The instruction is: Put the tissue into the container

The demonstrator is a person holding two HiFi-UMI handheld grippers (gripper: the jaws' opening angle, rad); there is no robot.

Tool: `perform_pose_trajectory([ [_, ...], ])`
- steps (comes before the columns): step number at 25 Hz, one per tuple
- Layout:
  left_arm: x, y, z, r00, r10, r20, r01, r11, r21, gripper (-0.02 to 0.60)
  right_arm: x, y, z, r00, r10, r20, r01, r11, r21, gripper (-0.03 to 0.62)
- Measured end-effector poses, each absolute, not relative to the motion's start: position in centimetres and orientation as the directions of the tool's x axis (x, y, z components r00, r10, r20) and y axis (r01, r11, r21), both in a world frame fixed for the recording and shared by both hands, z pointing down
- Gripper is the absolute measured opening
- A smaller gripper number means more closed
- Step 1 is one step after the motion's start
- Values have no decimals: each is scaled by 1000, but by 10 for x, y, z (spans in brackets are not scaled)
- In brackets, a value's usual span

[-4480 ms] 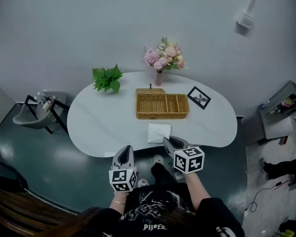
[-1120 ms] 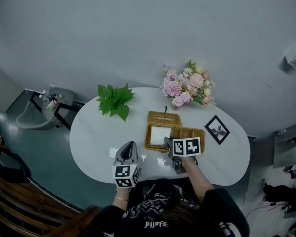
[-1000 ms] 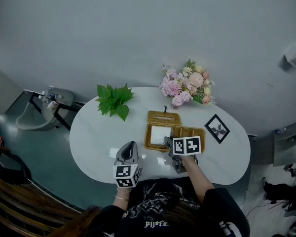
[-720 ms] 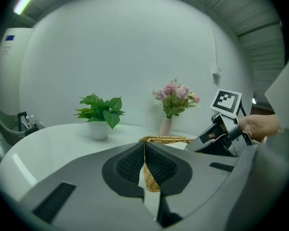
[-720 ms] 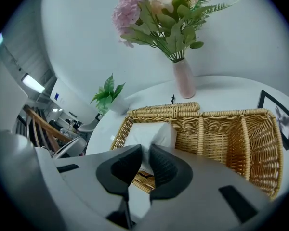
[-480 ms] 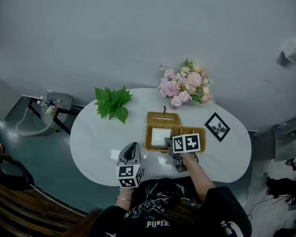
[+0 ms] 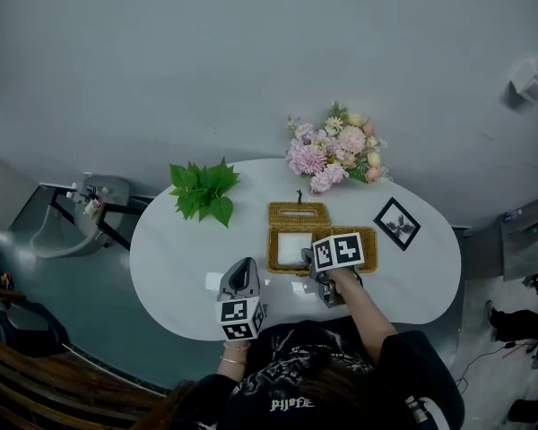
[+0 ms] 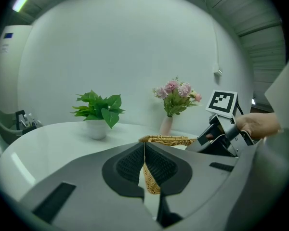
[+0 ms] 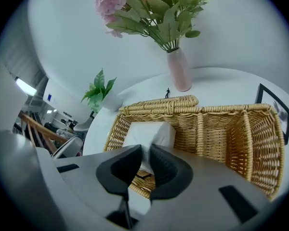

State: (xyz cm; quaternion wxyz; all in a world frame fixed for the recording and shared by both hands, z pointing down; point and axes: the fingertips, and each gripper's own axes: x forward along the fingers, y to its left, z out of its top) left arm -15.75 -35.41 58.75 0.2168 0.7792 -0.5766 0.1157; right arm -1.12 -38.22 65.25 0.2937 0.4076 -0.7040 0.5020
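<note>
From the head view, your right gripper [image 7: 310, 260] dips into the wicker container [image 7: 298, 210] on the counter [image 7: 179, 258]. In the left gripper view, your left gripper [image 8: 144, 163] is clenched and empty. In the right gripper view, your fingers [image 9: 125, 167] pinch the tissue [image 9: 151, 133], which lies in the container's left compartment.

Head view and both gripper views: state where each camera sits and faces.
Head view: on the head, steeply down at the table; left gripper, right gripper, arms show.
Left gripper view: on that gripper, roughly level towards the plant; shut jaws show.
Right gripper view: on that gripper, down into the basket; jaws pinch the tissue.
All share the basket.
</note>
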Motion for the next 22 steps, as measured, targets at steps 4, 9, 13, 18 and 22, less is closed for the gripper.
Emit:
perform_pose_trajectory([
  [4, -156, -357, 589, 318, -846, 428, -946, -251, 207, 26, -11, -384, 655, -486, -262, 834, -874, 145, -464, 80],
  [9, -158, -359, 591, 312, -845, 433, -948, -248, 199, 26, -12, -382, 660, -441, -241, 865, -897, 156, -414, 86],
  [13, -172, -362, 592, 287, -854, 433, -955, -218, 203, 26, -15, -381, 660, -454, -226, 862, -890, 158, -428, 100],
  [18, -187, -363, 593, 246, -868, 431, -963, -168, 211, 26, -21, -380, 657, -481, -236, 845, -876, 177, -449, 173],
  [22, -191, -358, 591, 235, -872, 429, -966, -159, 206, 26, -22, -380, 652, -491, -267, 829, -870, 198, -451, 201],
])
